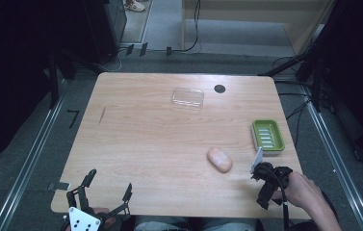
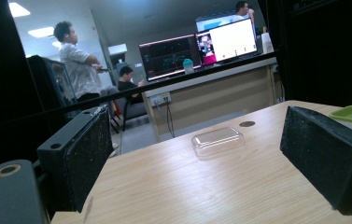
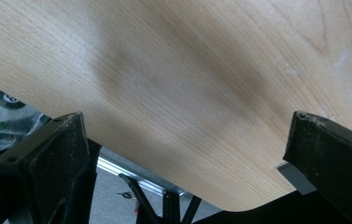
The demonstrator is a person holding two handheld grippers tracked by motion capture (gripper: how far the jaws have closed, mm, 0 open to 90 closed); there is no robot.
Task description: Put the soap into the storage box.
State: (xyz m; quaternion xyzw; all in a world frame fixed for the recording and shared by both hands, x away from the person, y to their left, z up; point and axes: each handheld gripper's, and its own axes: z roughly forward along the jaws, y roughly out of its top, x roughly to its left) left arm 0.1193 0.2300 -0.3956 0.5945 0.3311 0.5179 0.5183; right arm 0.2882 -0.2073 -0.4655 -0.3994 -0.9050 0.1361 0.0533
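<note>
The left half and centre of the table [image 1: 136, 144] lie bare. Obstacles sit in the right half of the frame: a clear lid [image 1: 187, 97] at upper centre, a green tray [image 1: 267, 136] at right, a pink soap [image 1: 219, 160] just left of it.

Wood table [image 1: 145, 144] w/ clear lid [image 1: 187, 97], green soap dish [image 1: 267, 136], pink soap [image 1: 219, 160] on it.

Your table [image 1: 145, 144] is pale wood grain; at two o'clock sits a lime green dish [image 1: 267, 135] with white ribs; at four o'clock a peach-pink soap bar [image 1: 219, 159]; at twelve, a clear lid [image 1: 187, 97]; your grippers' jaws are black.
</note>
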